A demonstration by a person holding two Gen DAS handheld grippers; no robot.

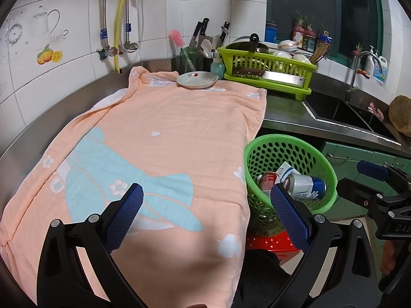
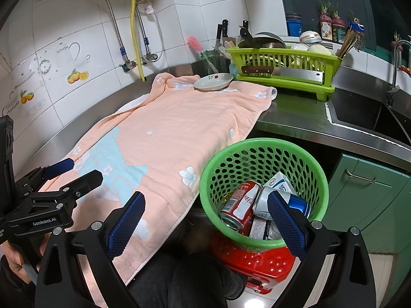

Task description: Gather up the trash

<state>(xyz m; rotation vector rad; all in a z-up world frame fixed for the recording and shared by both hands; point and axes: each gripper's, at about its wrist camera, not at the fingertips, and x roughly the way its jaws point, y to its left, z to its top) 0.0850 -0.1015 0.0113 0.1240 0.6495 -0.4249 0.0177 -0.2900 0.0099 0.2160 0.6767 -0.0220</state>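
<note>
Blue-padded, your left gripper [image 1: 206, 215] and right gripper [image 2: 205, 223] are gaping wide, gripping nothing; a Coca-Cola can [image 2: 240, 202] is lying in the green basket [image 2: 259, 145].

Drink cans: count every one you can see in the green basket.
2. A red can lies on the left of the green basket; a silver-and-blue can lies to its right. Others may be hidden underneath.

A peach towel [image 1: 164, 138] with pale blue and white flower shapes covers the steel counter [image 1: 287, 113], draping over its front edge. A small white plate [image 1: 196, 79] rests on the towel's far end. Just beside it, a lime-green dish rack [image 1: 267, 69] holds bowls and a cleaver, near the sink [image 1: 341, 113]. Knives stand in the counter's back corner.
</note>
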